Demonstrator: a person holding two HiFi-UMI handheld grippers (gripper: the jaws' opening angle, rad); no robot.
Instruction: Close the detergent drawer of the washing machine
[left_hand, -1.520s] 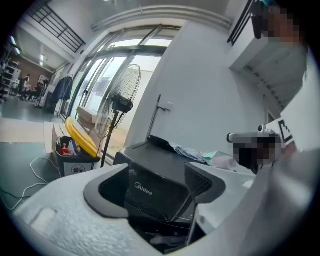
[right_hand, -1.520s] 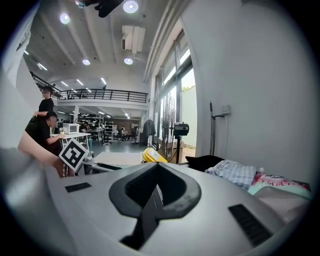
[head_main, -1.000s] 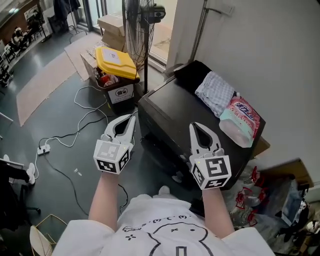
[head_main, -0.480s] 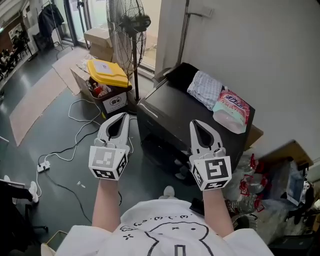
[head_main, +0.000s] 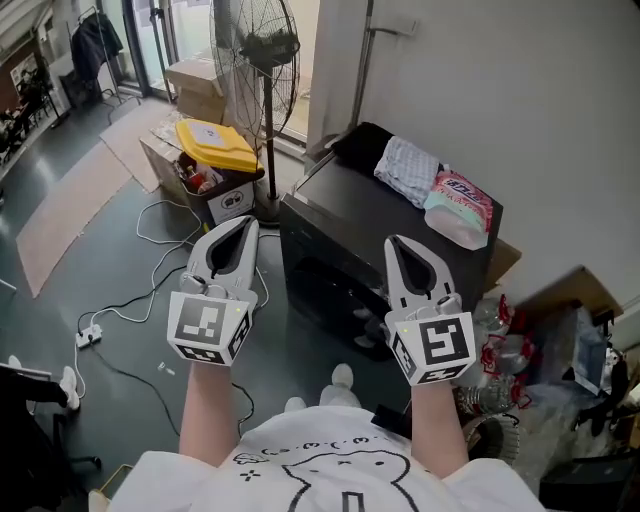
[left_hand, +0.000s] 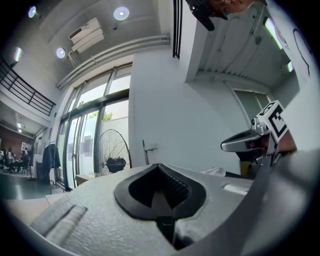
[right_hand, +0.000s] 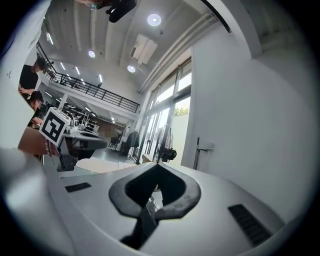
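1. Left gripper (head_main: 243, 225) and right gripper (head_main: 400, 245) were each closed tip to tip with nothing between the jaws. They were held about level in the air, side by side, near the washer (head_main: 355, 215) but clear of it
2. Washer stood against the wall, ahead of the right gripper. Its front was seen too steeply to pick out the drawer, so whether that sat in or out could not be told
3. Step, as a judgement: both grippers were off the machine, which fitted a reach toward an open drawer as well as a pull-back from a shut one. What the next move needed hung on that, and no view settled it
4. Count: two grippers, one washer, one cloth (head_main: 405, 165) and one pink pack (head_main: 457, 205) on its top, one fan (head_main: 255, 50), one bin (head_main: 215, 150)
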